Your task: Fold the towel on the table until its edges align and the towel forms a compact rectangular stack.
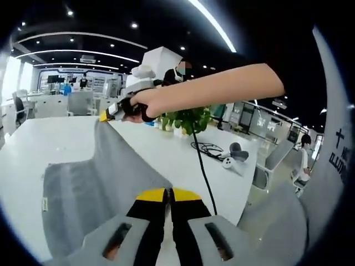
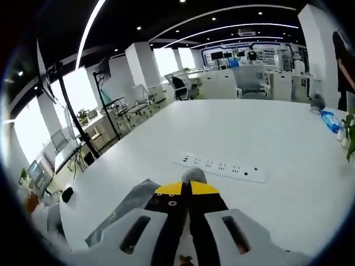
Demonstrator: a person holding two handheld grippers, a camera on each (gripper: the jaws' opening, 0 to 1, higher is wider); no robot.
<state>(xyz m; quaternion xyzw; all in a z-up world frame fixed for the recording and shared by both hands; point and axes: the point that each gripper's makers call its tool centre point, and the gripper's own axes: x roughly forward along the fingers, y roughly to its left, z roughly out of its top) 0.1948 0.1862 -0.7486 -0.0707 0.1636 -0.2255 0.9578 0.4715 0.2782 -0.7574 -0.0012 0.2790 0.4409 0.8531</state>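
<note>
A grey towel [image 1: 94, 188] is stretched as a raised ridge between the two grippers, and its left part lies on the white table [image 1: 50, 144]. At the bottom of the left gripper view, my left gripper [image 1: 168, 195] is shut on the towel's near edge. A person's hand holds my right gripper [image 1: 105, 116] at the far end, shut on the towel's far corner. In the right gripper view, my right gripper [image 2: 186, 189] is shut, with a tuft of the grey towel [image 2: 193, 175] poking out past its yellow tips. More cloth hangs to the lower left.
A black cable [image 1: 204, 177] runs across the table to a white device [image 1: 236, 156]. A potted plant [image 1: 188, 119] stands behind the hand. A white power strip [image 2: 219, 165] lies just beyond the right gripper on the table [image 2: 266, 133]. A blue packet [image 2: 331, 121] sits at the far right.
</note>
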